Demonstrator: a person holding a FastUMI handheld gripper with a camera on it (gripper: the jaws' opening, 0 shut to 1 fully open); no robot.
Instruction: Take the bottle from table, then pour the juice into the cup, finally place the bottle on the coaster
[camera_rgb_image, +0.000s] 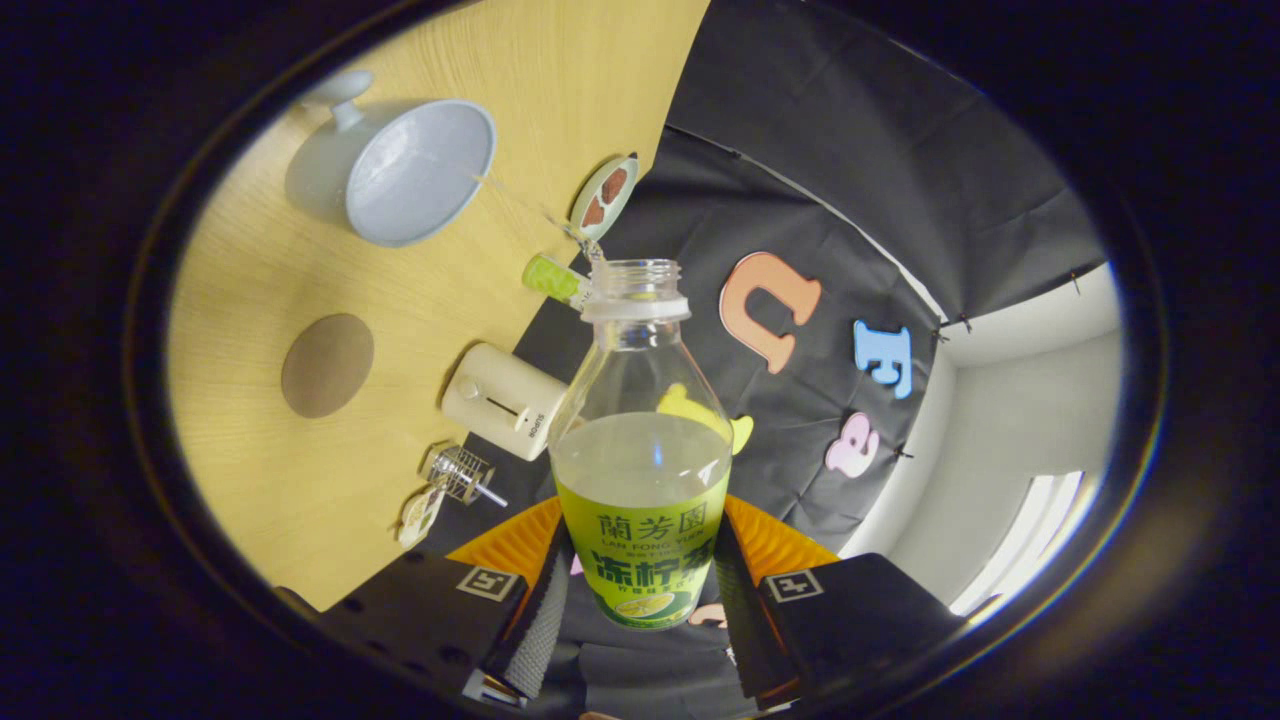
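Gripper view showed the tongs clenched on the bottle, cap off, juice about half. Cup lay well beyond the bottle's mouth on the tabletop; coaster sat nearer. Advice: bring the mouth over the cup rim first, then roll slowly.

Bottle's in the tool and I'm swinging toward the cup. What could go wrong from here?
1. The bottle is uncapped with liquid inside, and the view is tilted against the table; more roll short of the cup could spill.
2. The tool grips only the labelled lower body, so the bottle may pivot or slip while pouring.
3. Small items lie near the path: a white box and a metal piece, close to the coaster.
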